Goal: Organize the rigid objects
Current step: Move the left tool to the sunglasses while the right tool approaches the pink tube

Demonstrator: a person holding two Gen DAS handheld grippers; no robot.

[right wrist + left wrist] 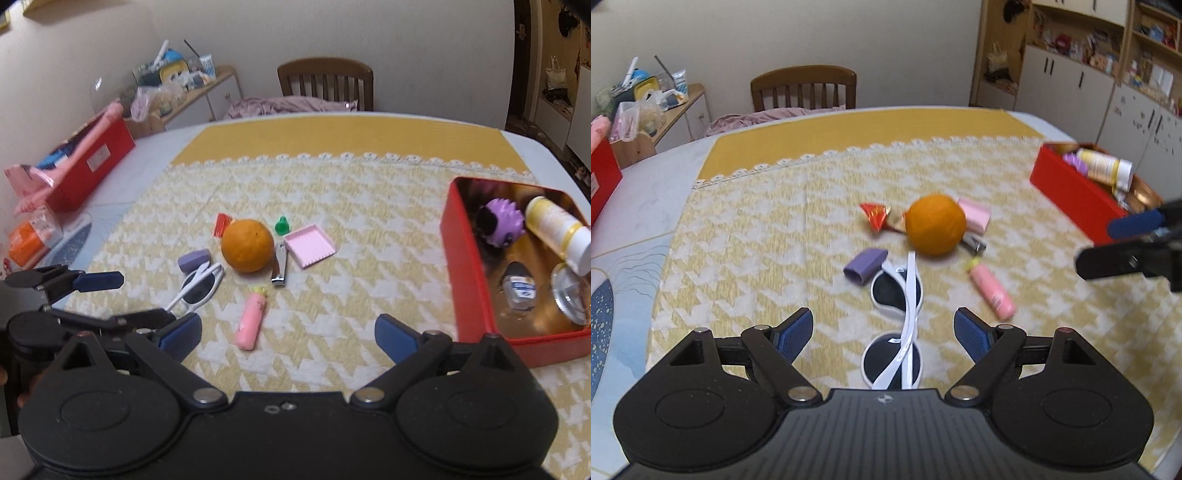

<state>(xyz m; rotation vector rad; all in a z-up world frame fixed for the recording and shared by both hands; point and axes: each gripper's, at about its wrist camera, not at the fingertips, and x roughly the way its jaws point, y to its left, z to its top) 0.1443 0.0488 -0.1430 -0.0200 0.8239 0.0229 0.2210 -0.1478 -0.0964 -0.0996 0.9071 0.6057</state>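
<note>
White sunglasses (899, 317) lie on the yellow cloth between my left gripper's (882, 332) open fingers. Beyond them lie a purple block (866, 264), an orange (936, 225), a red wrapper (875, 214), a pink tray (975, 218), nail clippers (975, 243) and a pink tube (991, 290). My right gripper (288, 334) is open and empty, hovering near the pink tube (253, 319). The red tin (469, 280) at the right holds a purple toy (504, 225), a yellow-white bottle (557, 229) and small items. The right gripper also shows in the left wrist view (1123, 240).
A second red box (92, 162) with pink items sits at the table's left edge, with an orange packet (31, 240) in front of it. A wooden chair (325, 83) stands behind the table. A green cap (282, 225) lies behind the orange (247, 245).
</note>
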